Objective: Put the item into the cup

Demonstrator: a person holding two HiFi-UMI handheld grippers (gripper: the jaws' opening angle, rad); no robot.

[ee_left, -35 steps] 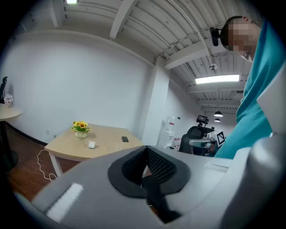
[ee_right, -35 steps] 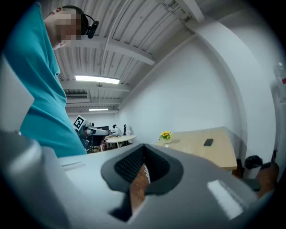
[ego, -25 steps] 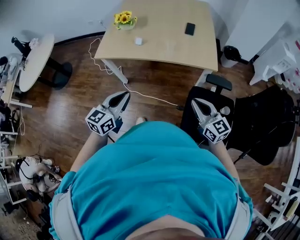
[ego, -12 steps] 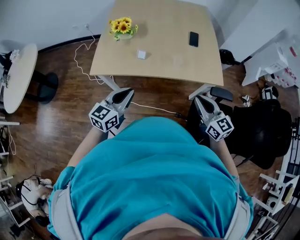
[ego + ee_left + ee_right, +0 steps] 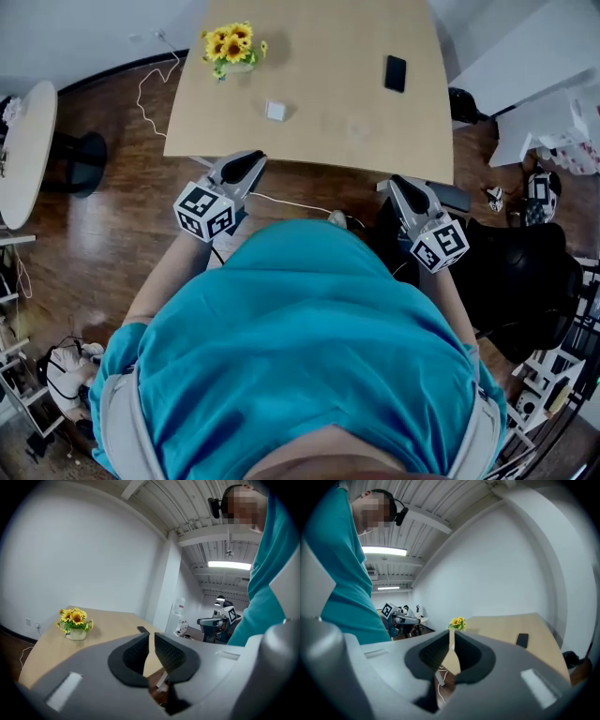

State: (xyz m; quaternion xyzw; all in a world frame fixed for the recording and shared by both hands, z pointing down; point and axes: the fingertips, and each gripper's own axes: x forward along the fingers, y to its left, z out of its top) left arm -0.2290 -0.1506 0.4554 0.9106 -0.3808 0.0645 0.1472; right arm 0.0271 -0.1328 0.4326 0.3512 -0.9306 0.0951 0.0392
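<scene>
A small white cube (image 5: 275,111) lies on the wooden table (image 5: 319,56), to the right of a pot of sunflowers (image 5: 230,45). Right of the cube stands a faint see-through shape (image 5: 356,127), possibly the cup. My left gripper (image 5: 253,157) hangs over the floor at the table's near edge. Its jaws are just starting to open, with only a thin slit and nothing between them (image 5: 151,637). My right gripper (image 5: 398,180) is level with it on the right, shut and empty (image 5: 451,637). Both point at the table.
A black phone (image 5: 395,73) lies at the table's far right. A black office chair (image 5: 516,281) stands to my right, and a round white table (image 5: 23,150) to the left. White cable (image 5: 281,202) runs over the wooden floor under the table edge.
The person has stepped toward the table. Both grippers have come from over open floor up to its near edge. The jaws look the same throughout.
</scene>
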